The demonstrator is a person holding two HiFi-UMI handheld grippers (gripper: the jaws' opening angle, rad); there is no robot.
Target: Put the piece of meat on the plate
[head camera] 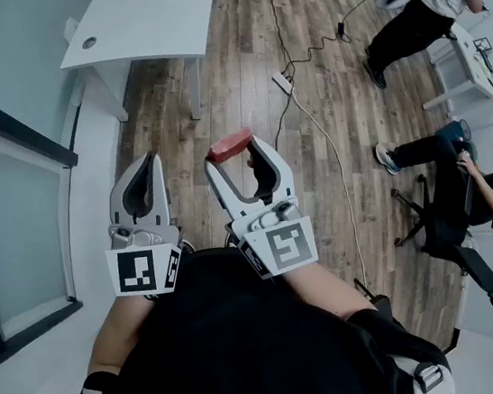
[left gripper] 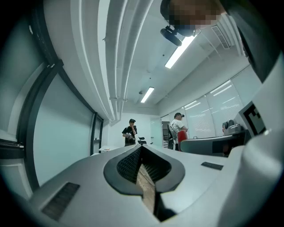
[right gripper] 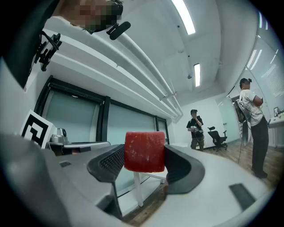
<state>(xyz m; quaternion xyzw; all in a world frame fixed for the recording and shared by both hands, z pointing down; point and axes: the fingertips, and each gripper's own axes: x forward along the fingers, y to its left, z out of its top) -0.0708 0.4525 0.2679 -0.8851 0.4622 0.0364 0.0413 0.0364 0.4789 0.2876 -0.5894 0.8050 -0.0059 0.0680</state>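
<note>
**A:** Where's the meat?

**B:** The meat (head camera: 228,145), a red block, is pinched at the tips of the right claw (head camera: 235,153). Both pads touch it, one on each side. It hangs in the air above the wood floor (head camera: 341,160), out in front of the holder's body.

**A:** And the other claw?

**B:** The left claw (head camera: 151,159) is just left of the right one, side by side and apart from it. Its tips are pressed together with nothing between them. Only a sliver of floor shows through the gap behind the tips.

**A:** What's around them?

**B:** A white worktop (head camera: 140,24) stands at far left. A cable (head camera: 312,114) trails across the floor, to the right of the claws. At far right a standing person (head camera: 425,7) is bent forward, and nearer on the right a seated person (head camera: 463,184) is in a wheeled chair. Both are well apart from the claws.
</note>
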